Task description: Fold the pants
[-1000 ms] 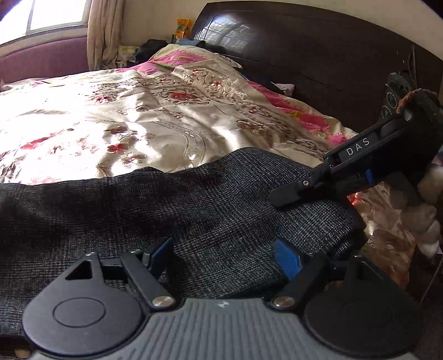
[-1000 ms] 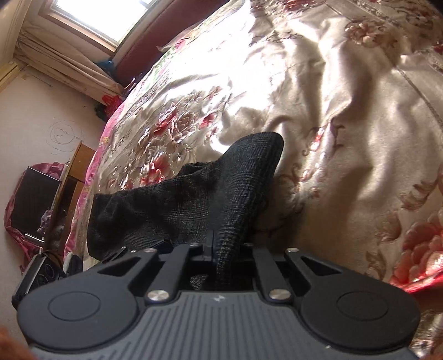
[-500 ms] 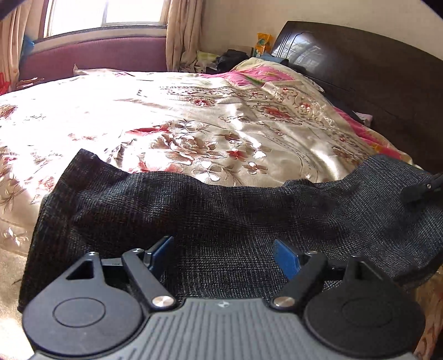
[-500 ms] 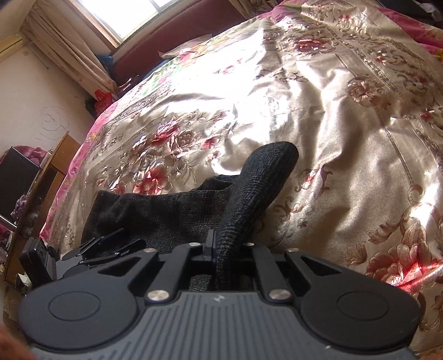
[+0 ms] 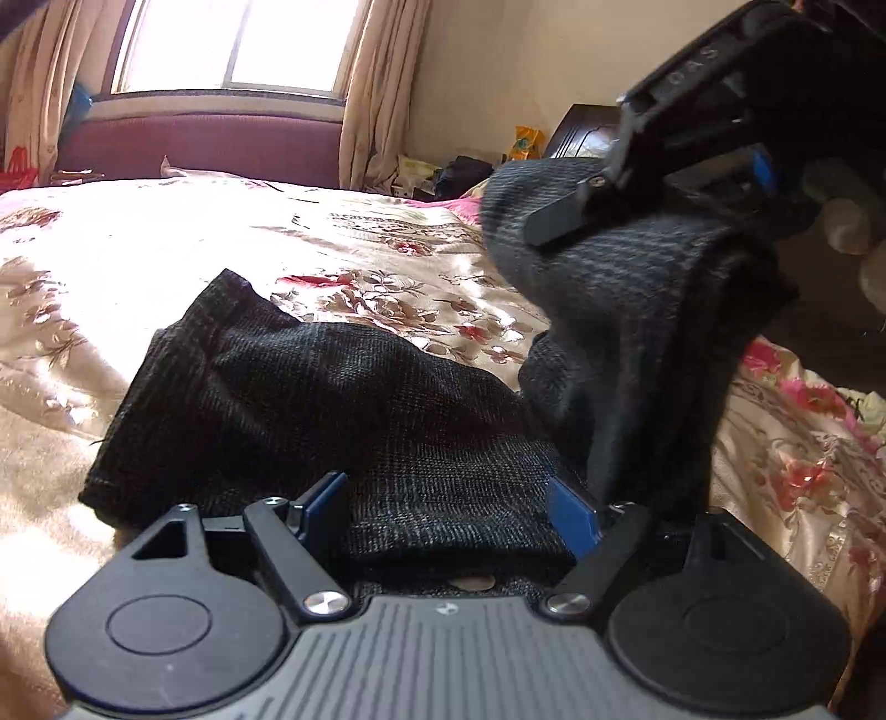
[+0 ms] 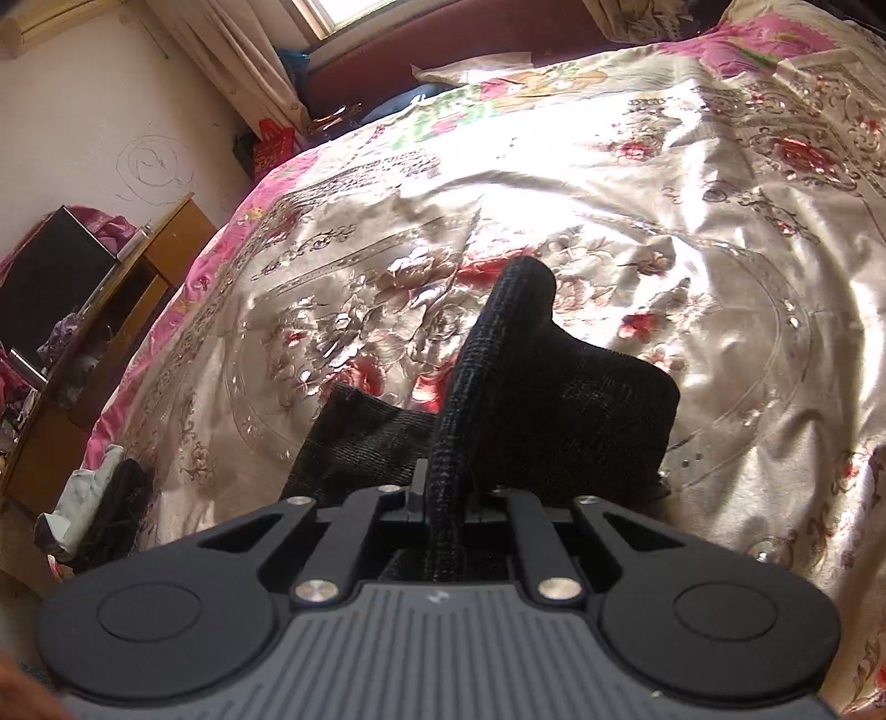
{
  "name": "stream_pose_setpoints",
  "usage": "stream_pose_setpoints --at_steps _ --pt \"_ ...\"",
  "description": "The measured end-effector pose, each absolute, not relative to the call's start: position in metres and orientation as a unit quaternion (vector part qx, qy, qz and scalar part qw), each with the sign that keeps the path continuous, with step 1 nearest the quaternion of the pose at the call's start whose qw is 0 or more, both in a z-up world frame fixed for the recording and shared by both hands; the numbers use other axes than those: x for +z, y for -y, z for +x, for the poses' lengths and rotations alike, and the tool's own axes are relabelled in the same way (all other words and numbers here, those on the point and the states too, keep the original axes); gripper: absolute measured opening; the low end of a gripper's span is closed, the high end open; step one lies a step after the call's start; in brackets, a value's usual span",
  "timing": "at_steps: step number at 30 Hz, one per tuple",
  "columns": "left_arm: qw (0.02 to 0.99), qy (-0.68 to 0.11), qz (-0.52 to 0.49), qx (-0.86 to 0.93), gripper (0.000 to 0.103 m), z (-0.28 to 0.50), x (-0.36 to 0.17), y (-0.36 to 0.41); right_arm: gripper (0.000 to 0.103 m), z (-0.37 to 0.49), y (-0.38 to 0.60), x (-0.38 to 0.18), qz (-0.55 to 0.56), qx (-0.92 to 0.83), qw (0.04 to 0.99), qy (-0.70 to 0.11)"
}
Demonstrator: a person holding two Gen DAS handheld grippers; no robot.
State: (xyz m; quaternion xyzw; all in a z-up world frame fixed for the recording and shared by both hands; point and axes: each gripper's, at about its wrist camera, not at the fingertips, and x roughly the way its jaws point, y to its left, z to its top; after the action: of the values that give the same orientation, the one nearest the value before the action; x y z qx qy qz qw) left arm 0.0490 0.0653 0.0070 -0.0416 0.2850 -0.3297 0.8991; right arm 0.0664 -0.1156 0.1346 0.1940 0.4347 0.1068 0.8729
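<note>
Now the right claw has carried its end of the pants up off the bed. A second ago that end lay flat on the bed, at the side nearer the headboard, with the right claw low over it. In the left wrist view the same end hangs from the claw in a thick, blurred drape, high above the bed and above the rest of the garment. The right claw is clamped on the pants: in the right wrist view a ridge of dark fabric runs straight up from between its closed fingers, with the lower cloth spread on the bed beyond it.

Meanwhile the left claw stands wide apart, its blue pads on either side of the near edge of the pants, gripping nothing that I can see. Its view has swung toward the window, so the far end of the pants, which ran off to one side before, lies wholly in sight on the bed.

Judging by this, the fold is under way: one end is lifted and looks ready to be laid over the part on the bed. The lower layer lies loose, with the left claw not pinning it, so it may drag as the raised end crosses.
</note>
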Motion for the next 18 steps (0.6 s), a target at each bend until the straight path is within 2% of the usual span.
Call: stream_pose_setpoints --at_steps 7,13,15,17,18 --pt "0.901 -0.284 -0.012 -0.327 0.091 0.047 0.012 -0.088 0.010 0.102 0.051 0.096 0.172 0.103 0.857 -0.476" --pt "0.900 -0.282 0.010 -0.331 0.091 0.044 0.010 -0.089 0.010 0.104 0.031 0.089 0.132 0.086 0.864 -0.478" --pt "0.899 -0.283 0.012 -0.335 0.091 0.043 0.009 -0.090 0.018 0.106 0.023 0.089 0.136 0.082 0.862 -0.481" --pt "0.898 -0.285 0.010 -0.337 0.091 0.039 0.010 -0.091 0.034 0.109 0.020 0.088 0.161 0.094 0.858 -0.479" --pt "0.897 -0.286 0.009 -0.338 0.091 0.039 0.010 -0.091 0.035 0.111 0.016 0.087 0.169 0.096 0.856 -0.478"
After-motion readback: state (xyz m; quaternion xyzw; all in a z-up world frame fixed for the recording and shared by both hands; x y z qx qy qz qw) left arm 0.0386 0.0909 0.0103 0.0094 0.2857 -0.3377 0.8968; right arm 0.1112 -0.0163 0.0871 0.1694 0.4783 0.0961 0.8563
